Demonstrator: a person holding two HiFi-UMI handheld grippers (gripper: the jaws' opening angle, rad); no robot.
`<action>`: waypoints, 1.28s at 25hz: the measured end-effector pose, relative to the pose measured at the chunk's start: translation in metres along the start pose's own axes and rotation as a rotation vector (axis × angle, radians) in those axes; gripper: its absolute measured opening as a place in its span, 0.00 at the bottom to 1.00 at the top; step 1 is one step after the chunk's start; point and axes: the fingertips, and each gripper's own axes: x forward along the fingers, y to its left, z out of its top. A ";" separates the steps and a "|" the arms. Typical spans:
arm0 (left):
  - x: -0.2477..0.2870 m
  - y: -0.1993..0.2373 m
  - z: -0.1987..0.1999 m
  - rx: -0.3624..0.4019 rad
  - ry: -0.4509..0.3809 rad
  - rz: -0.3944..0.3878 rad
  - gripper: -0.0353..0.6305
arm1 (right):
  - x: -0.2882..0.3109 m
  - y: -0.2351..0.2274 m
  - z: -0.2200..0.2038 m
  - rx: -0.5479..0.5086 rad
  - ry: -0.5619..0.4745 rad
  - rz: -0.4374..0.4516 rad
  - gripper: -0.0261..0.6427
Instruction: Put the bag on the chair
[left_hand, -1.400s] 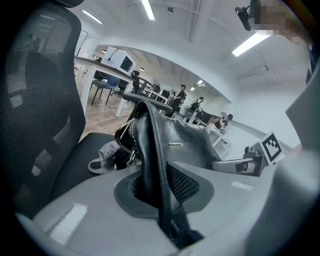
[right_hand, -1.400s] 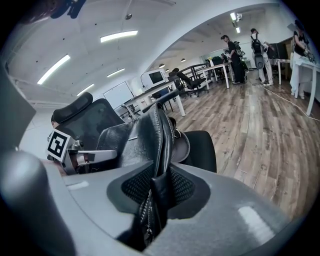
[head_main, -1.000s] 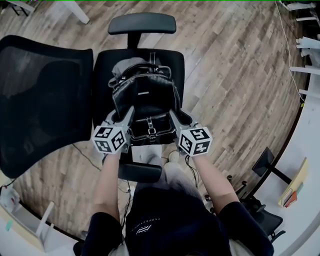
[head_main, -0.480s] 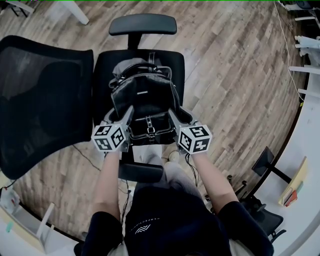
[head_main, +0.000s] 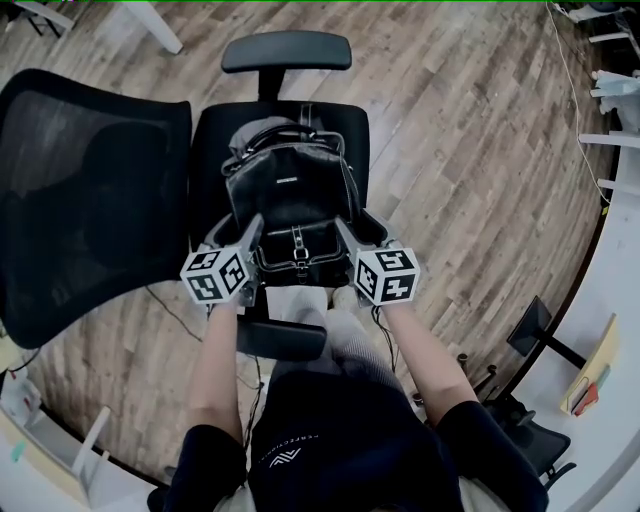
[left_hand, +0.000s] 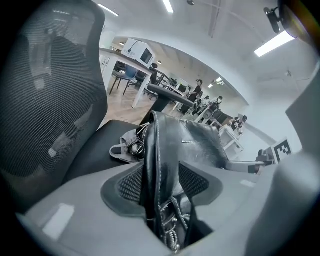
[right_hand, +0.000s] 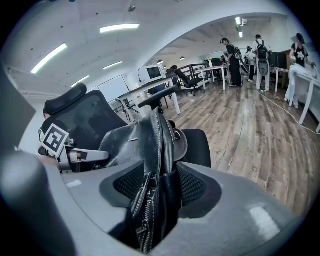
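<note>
A black leather bag (head_main: 290, 195) lies on the seat (head_main: 208, 130) of a black office chair, its grey straps (head_main: 255, 130) toward the far side. My left gripper (head_main: 246, 236) is at the bag's near left edge and my right gripper (head_main: 349, 233) at its near right edge. Both sets of jaws are opening. In the left gripper view the bag (left_hand: 197, 147) still has its seam between the pads of the gripper (left_hand: 162, 176), loosely. In the right gripper view the zipped edge of the bag (right_hand: 127, 142) likewise sits between the spread pads of the gripper (right_hand: 157, 184).
The chair's mesh backrest (head_main: 90, 200) leans out to the left. One armrest (head_main: 286, 49) is beyond the bag, another (head_main: 280, 340) just in front of the person's knees. Wooden floor (head_main: 470, 170) lies all round, with cables and desks at the right; people stand far off.
Both grippers' jaws have spread apart at the bag's near corners. The bag has settled a little lower and flatter on the seat. The hands have barely shifted.
</note>
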 end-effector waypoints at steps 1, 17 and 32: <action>-0.001 -0.002 0.001 -0.001 -0.001 -0.002 0.40 | -0.002 -0.001 0.000 -0.002 0.000 -0.010 0.35; -0.047 -0.001 0.035 -0.017 -0.119 0.098 0.39 | -0.044 -0.005 0.031 -0.024 -0.075 0.005 0.33; -0.125 -0.065 0.068 0.039 -0.276 0.059 0.14 | -0.096 0.010 0.055 -0.083 -0.129 0.030 0.09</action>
